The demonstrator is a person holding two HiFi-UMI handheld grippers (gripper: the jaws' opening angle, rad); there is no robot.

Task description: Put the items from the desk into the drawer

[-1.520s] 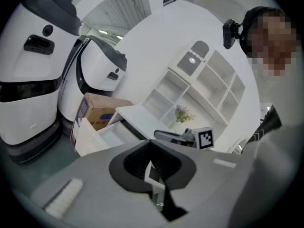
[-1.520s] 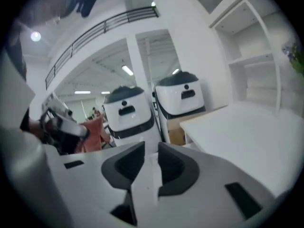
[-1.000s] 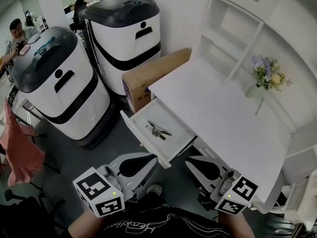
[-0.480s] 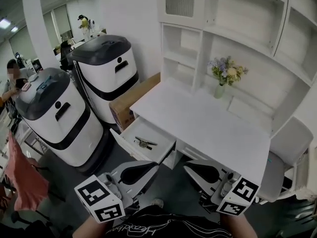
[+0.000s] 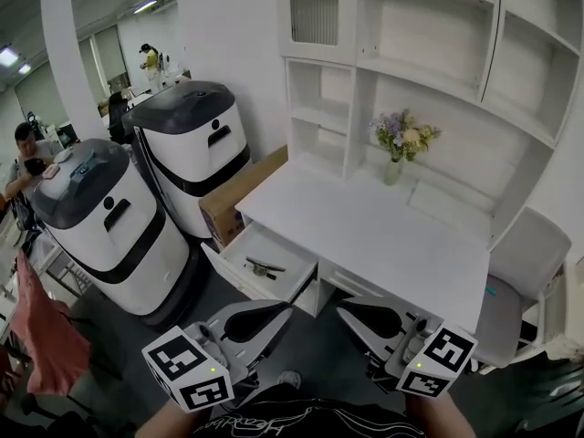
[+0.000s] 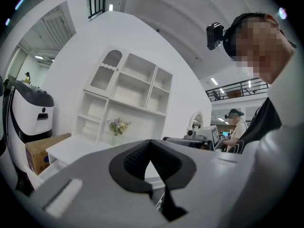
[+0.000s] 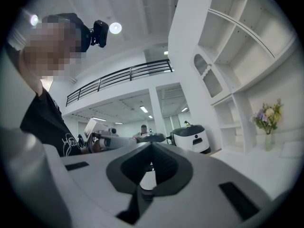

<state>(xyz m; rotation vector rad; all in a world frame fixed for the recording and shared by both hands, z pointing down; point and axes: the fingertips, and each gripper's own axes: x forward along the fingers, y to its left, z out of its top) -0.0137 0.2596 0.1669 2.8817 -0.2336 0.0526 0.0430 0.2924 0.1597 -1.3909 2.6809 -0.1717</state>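
While both tools sit low in the head view, close to the person's dark shirt, the white table lies ahead of them and well apart. The left hand-held gripper has its jaws pressed together with nothing between them. The right hand-held gripper is closed and empty in the same way. The two point level toward the table, side by side, each with its marker cube nearest the person.

At the table's left front the drawer stands pulled out. A small dark metal item lies on its floor (what kind of item is too small to tell). On the table top a vase of flowers stands at the back, against the white shelf unit that rises from the table.

A cardboard box rests on the floor, just beside the table's left end. Further left stand two rounded white machines with dark tops, one near the wall and one nearer the person. A pale chair is at the table's right end, and a red cloth hangs at the far left edge.
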